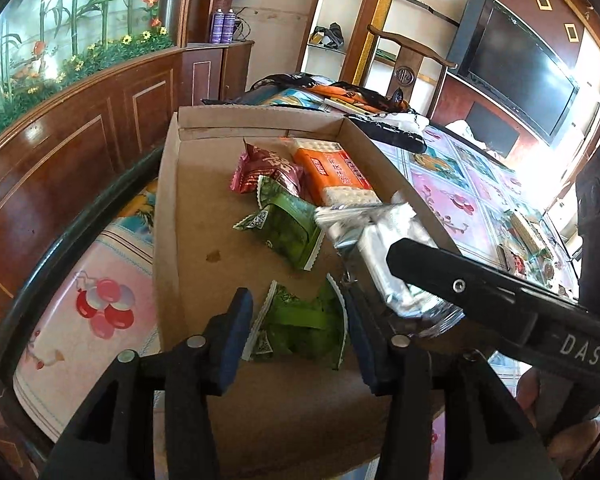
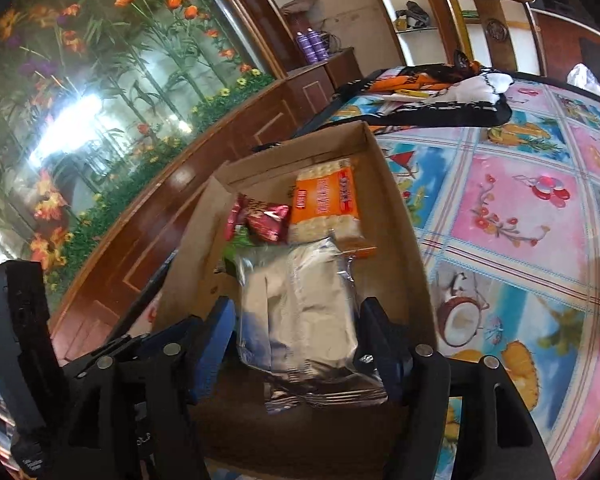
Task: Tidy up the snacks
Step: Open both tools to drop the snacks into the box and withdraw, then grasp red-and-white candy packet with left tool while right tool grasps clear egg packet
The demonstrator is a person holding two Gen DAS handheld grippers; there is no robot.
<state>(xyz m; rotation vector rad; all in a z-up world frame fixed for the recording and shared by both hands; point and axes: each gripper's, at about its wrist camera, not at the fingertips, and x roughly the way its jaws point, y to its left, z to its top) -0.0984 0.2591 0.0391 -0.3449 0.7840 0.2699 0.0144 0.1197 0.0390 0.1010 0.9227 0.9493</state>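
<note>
One shallow brown cardboard tray (image 1: 168, 216) sits on the surface with the bright fruit-print cloth (image 2: 512, 200), and it holds five snack packets in all: two green crinkle-edged packets (image 1: 288, 228), one dark red foil packet (image 1: 266, 168), one orange-and-white cracker pack (image 1: 332, 172) and one silver foil pouch (image 2: 304, 304). The left hand-held gripper (image 1: 300, 344) hangs over the tray's near end with its jaws apart, the nearer green packet lying loose between them. The right hand-held gripper (image 2: 296, 340) straddles the silver pouch, jaws spread wider than it, the left pad clear and the right one close beside its crinkled edge.
</note>
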